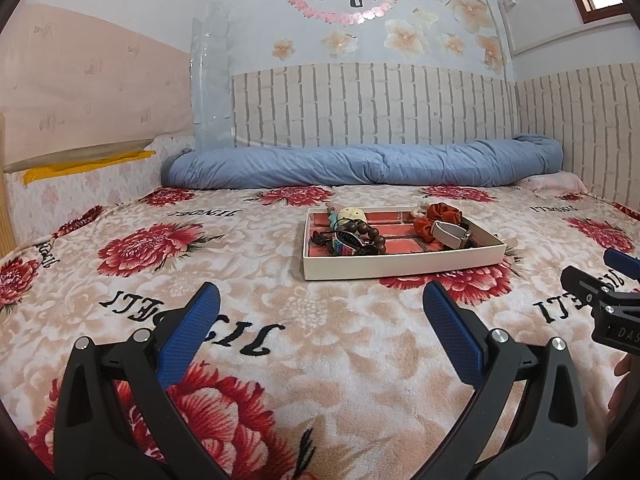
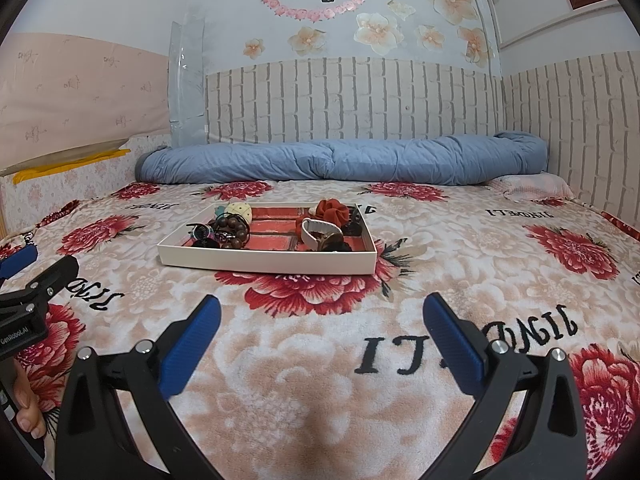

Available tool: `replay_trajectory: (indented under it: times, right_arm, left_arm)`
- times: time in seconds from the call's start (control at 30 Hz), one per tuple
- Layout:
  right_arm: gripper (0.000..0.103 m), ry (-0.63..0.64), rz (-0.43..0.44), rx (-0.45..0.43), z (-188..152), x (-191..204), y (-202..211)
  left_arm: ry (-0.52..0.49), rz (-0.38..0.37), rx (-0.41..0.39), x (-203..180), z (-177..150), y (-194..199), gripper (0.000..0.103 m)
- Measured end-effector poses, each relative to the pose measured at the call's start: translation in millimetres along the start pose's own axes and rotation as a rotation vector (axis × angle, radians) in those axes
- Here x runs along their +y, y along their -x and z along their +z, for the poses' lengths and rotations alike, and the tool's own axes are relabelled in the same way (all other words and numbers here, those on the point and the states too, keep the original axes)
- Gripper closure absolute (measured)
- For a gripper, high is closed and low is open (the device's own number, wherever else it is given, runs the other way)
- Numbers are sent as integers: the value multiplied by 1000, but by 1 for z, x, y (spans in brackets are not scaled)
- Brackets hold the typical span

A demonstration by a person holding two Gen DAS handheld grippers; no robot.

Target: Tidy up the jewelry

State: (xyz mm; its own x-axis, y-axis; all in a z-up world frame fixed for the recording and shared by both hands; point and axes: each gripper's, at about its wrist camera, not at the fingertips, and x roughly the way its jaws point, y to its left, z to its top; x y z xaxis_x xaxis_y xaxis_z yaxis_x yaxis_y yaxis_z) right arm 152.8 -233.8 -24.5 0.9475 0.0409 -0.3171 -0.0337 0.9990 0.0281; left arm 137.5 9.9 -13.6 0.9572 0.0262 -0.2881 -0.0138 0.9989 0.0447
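Nearest, the left tongs and the right tongs are both hanging released and empty, blue ribbed pads spread wide over the plush peach blanket with red peonies that is covering the bed; the pile is looking soft and yielding, so a low pad is likely to be snagging or sinking into it.

Further in, toward the middle of the bed, the shallow white cardboard tray with a red brick-print floor is sitting, and the jewelry is lying inside it: dark wooden bead bracelets heaped at its left end, a rust-red fabric scrunchie and a white-strapped watch at its right; the pieces are overlapping, so pulling one risks dragging its neighbours, and the light tray may be sliding.

Open blanket is surrounding the tray on all sides; at the bed's far edge a rolled blue quilt is closing the room off.
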Motion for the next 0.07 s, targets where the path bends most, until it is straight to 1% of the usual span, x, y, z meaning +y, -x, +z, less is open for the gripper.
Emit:
replay_trajectory:
  times: [0.07]
  right_arm:
    - [4, -1, 0, 1, 0, 0, 0]
  left_arm:
    - [0, 0, -1, 0, 0, 1, 5]
